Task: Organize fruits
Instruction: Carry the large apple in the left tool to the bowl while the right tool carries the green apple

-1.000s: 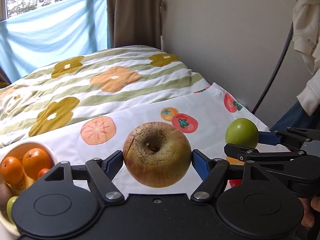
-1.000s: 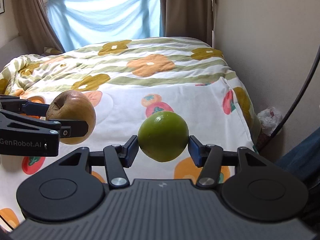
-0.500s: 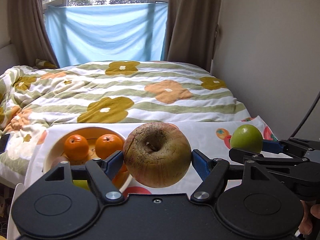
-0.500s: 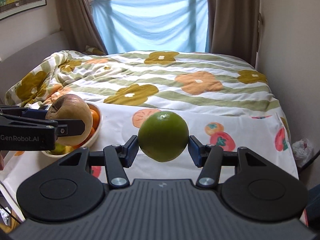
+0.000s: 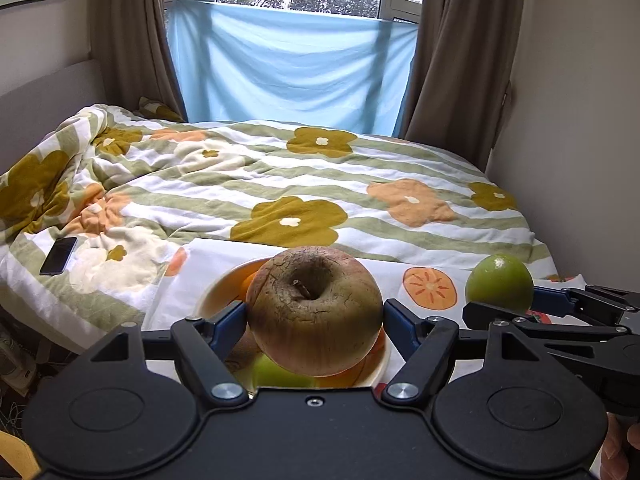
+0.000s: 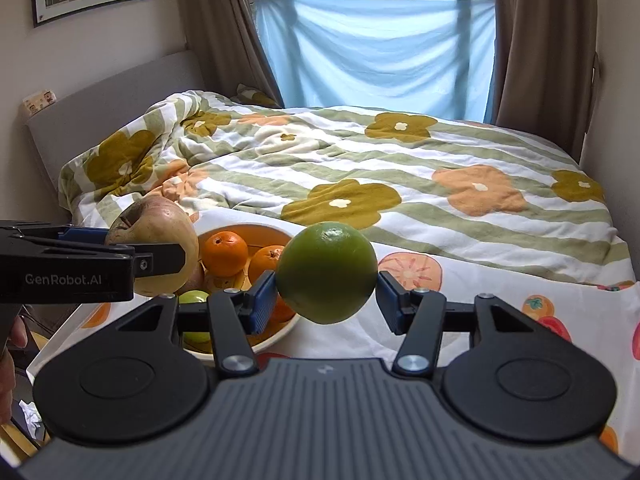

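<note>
We hold the left tongs [image 5: 315, 316] clamped on a cracked brown apple [image 5: 315, 312], directly above the white bowl [image 6: 276, 336]. The right tongs [image 6: 326, 292] grip a green fruit [image 6: 326, 272] just right of that bowl, over a fruit-print cloth [image 6: 500, 304]. The bowl contains oranges [image 6: 224, 253] and a small green fruit. The cloth lies on a bed with a striped floral duvet [image 5: 320, 184]. A phone [image 5: 59, 255] rests on the duvet at left. Beyond, brown curtains [image 6: 540, 40] flank a window covered by blue fabric [image 5: 292, 68].
</note>
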Demonstrator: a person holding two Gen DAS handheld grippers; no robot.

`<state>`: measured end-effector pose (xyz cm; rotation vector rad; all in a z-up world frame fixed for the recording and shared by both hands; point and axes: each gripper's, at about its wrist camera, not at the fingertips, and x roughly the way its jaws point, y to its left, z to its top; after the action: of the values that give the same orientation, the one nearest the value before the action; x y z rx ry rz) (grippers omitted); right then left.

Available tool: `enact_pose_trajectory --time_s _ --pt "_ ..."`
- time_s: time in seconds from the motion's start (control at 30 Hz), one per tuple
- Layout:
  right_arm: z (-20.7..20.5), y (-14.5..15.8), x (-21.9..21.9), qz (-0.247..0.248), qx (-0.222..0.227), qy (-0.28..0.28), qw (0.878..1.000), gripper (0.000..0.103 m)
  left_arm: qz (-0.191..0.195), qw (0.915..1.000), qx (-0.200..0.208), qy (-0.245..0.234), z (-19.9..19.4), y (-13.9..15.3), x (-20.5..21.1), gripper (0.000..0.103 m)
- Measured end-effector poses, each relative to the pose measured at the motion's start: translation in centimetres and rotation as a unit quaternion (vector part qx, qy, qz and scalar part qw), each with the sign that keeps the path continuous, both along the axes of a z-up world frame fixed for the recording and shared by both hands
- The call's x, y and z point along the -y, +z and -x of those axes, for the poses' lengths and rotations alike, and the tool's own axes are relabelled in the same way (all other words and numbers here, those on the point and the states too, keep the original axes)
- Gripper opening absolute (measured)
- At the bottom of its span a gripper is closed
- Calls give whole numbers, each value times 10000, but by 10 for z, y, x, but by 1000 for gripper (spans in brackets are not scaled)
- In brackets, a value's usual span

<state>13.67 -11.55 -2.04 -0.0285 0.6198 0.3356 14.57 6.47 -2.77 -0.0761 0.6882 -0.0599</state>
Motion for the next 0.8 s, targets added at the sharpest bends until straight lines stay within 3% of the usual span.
enact_pose_trajectory --time_s 0.2,0.57,0.8 --pt "-14 -3 -24 31 -33 21 10000 69 -103 9999 -95 3 -23 -10 -23 78" --pt "-43 -16 -43 79 -171 -276 9994 69 -475 9949 -477 -753 -63 -51 -23 78" --pt "-55 -22 -47 121 -249 -418 9987 69 -367 9926 -631 -971 -75 -60 -23 78"
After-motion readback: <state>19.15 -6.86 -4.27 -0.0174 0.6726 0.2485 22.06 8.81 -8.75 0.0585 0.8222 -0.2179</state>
